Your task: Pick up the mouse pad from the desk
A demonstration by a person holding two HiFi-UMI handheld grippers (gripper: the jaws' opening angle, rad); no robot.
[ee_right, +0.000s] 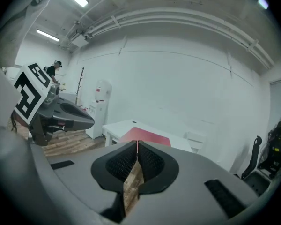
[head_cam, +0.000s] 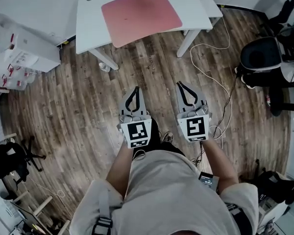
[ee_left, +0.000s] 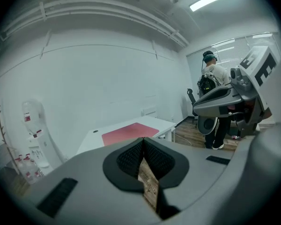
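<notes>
Head view, left gripper, right gripper, square markers, mouse pad on desk

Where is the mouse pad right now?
The mouse pad lies flat on the white desk, top centre of the head view, across the floor from the person.

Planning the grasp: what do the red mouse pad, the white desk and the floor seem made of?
Red rectangular mouse pad: probably cloth-topped rubber, matte, no glare. White desk: smooth laminate or painted board, even sheen. Floor: wood-look planks, grain and seams show.
</notes>
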